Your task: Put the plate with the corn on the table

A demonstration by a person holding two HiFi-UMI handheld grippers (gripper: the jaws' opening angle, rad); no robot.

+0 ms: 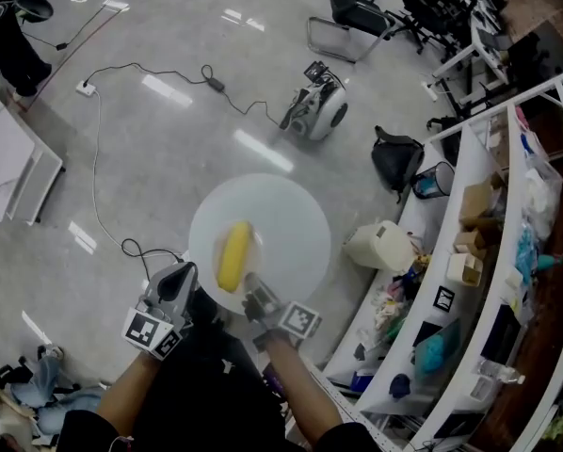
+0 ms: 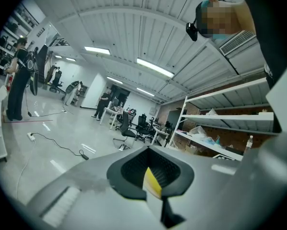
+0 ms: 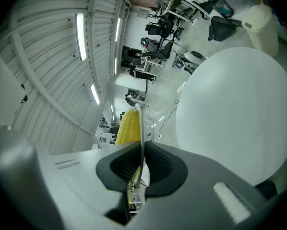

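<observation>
A yellow corn cob [image 1: 234,255] lies on a thin, pale plate [image 1: 254,252] held over the near edge of a round white table [image 1: 291,215]. My right gripper [image 1: 256,290] is shut on the plate's near rim. The right gripper view shows the jaws [image 3: 141,164] clamped on the plate's edge [image 3: 140,128], seen edge-on, with the corn [image 3: 126,126] to its left and the table top [image 3: 234,114] to its right. My left gripper [image 1: 180,279] hangs just left of the plate, apart from it. In its own view the left gripper [image 2: 150,174] is shut and points out across the room.
The table stands on a glossy grey floor with cables [image 1: 150,69]. A white wheeled machine [image 1: 317,109] is beyond the table, and a white bin [image 1: 380,246] and a black bag [image 1: 395,158] are to its right. Cluttered white shelves [image 1: 507,252] line the right side. Office chairs [image 1: 357,12] stand far off.
</observation>
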